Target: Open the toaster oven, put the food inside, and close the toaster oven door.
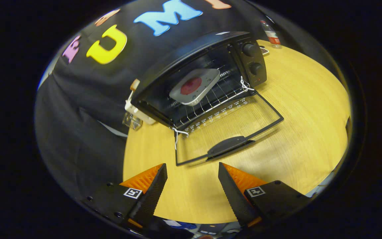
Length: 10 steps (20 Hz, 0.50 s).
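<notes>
— So how far along is it?

— Two steps look done. The toaster oven point(207, 73) stands open, and the food point(191, 85), a dark red round on a pale square tray point(195, 87), already sits on the wire rack point(211, 99) inside. Closing is what's left, I'd judge.

— Where's the door?

— The door point(230, 129) lies folded flat on the wooden surface point(303, 109), its handle point(229, 145) at about twelve o'clock from the jaws, just ahead of them.

— And the jaws?

— Spread apart, gripping nothing; the gripper point(192, 184) hangs over bare wood short of the handle.

— How does the oven look?

— Black box, two knobs point(252, 59) on its right panel, a glass door with a dark frame, white cord tied at both hinges. A bottle point(272, 34) stands beyond it at one o'clock.
</notes>
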### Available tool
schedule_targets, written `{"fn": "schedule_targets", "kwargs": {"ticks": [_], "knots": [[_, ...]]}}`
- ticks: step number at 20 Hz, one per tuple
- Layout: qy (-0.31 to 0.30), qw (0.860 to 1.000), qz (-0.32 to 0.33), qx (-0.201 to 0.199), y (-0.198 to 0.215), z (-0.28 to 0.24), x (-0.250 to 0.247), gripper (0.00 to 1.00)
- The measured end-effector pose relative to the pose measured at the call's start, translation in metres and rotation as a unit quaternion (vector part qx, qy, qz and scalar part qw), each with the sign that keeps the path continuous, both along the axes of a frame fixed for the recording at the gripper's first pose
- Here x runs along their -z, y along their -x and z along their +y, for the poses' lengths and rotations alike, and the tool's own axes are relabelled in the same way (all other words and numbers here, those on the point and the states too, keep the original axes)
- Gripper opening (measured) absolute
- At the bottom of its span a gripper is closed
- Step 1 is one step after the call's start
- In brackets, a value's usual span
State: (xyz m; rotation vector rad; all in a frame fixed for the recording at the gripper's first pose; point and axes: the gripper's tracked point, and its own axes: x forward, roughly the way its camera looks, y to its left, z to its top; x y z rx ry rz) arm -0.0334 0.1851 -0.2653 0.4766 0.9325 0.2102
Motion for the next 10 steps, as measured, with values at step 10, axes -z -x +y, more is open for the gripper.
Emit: {"fn": "schedule_targets", "kwargs": {"ticks": [10], "knots": [[0.249,0.965,0.001,-0.088,-0.006,-0.043,0.050,0.98]]}}
